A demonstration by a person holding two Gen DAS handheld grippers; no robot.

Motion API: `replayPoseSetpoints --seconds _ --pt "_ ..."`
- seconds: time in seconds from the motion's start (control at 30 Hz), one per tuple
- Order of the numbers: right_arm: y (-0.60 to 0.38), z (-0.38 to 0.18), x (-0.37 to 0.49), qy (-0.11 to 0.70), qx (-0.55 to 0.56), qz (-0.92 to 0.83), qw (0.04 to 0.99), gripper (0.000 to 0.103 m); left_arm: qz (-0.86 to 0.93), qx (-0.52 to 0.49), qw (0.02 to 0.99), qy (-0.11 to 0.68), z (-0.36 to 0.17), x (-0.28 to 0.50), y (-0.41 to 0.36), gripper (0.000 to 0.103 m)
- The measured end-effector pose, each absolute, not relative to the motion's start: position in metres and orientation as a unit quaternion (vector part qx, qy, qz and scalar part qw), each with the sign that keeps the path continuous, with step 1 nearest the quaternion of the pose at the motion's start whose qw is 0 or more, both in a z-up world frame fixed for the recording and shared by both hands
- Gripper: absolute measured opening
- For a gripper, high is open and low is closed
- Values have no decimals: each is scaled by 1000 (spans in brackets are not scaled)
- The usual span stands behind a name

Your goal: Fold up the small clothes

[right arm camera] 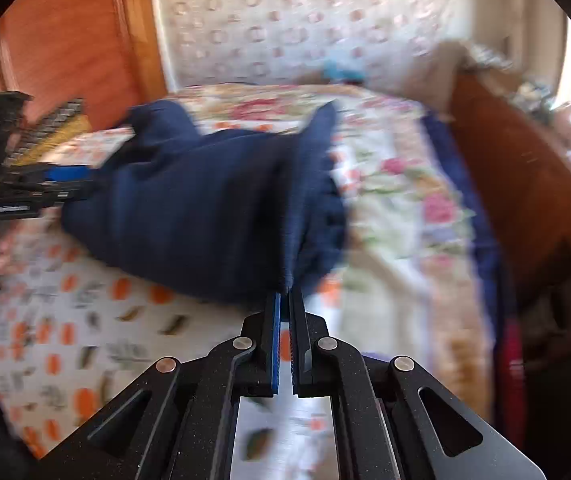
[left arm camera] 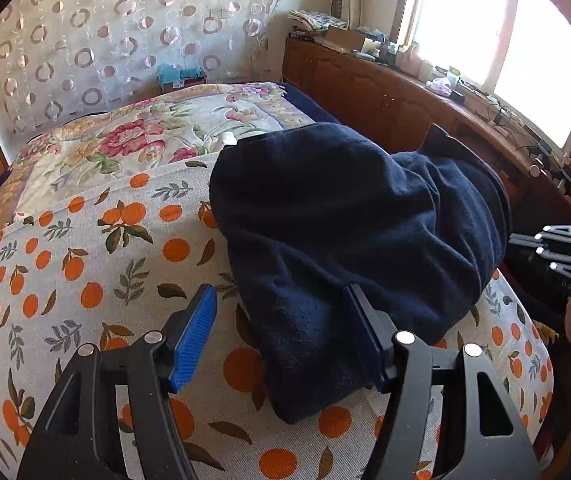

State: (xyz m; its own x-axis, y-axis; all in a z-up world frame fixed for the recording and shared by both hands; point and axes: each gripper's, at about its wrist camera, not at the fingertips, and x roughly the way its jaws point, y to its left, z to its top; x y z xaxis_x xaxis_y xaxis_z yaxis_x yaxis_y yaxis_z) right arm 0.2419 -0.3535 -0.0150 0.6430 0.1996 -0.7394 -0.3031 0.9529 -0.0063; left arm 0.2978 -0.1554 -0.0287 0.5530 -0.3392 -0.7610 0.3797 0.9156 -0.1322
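A dark navy fleece garment (left arm camera: 345, 220) lies bunched on the orange-print sheet (left arm camera: 85, 272) of a bed. My left gripper (left arm camera: 281, 300) is open, its blue-padded fingers (left arm camera: 195, 336) on either side of the garment's near end, not closed on it. In the blurred right wrist view my right gripper (right arm camera: 285, 296) is shut on an edge of the navy garment (right arm camera: 205, 208) and holds that edge lifted off the bed. The left gripper also shows there at the far left (right arm camera: 65, 184), and the right gripper's body shows at the right edge of the left wrist view (left arm camera: 557, 256).
A floral quilt (left arm camera: 173, 132) covers the far part of the bed. A wooden cabinet (left arm camera: 385, 92) with clutter runs along the right under a bright window. A patterned curtain (left arm camera: 117, 32) hangs behind the bed. A wooden panel (right arm camera: 65, 40) stands at the left.
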Motion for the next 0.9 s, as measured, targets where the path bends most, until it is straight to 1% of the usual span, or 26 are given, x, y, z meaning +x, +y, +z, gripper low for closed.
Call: replayPoseSetpoints --seconds 0.2,0.3,0.37,0.4,0.43,0.47,0.5,0.6,0.7,0.77,0.9 --pt "-368 -13 233 397 -37 122 909 3 -203 15 878 434 -32 301 -153 66" --pt "-373 -3 229 365 -13 96 926 4 -202 14 875 440 -33 305 -153 66" --pt "-377 6 229 342 13 91 935 16 -204 13 871 446 -34 308 -155 66" --pt "-375 7 230 339 21 94 936 35 -205 11 870 448 -35 309 -156 66" --pt "-374 8 233 338 30 103 935 58 -205 9 869 450 -36 311 -156 66" --pt "-370 8 239 336 36 109 935 65 -205 7 868 451 -37 312 -156 66" --pt "-366 8 245 335 38 112 935 69 -206 1 866 455 -38 315 -156 66" --pt "-362 -3 269 356 51 121 925 70 -210 -19 856 472 -46 321 -155 66" --pt "-360 -11 294 375 70 127 916 70 -207 -16 858 470 -44 320 -158 66" --pt "-360 -14 309 389 62 119 911 70 -209 -14 858 470 -43 319 -159 65" --pt "-359 -18 336 435 77 117 890 70 -228 -29 850 475 -42 318 -158 46"
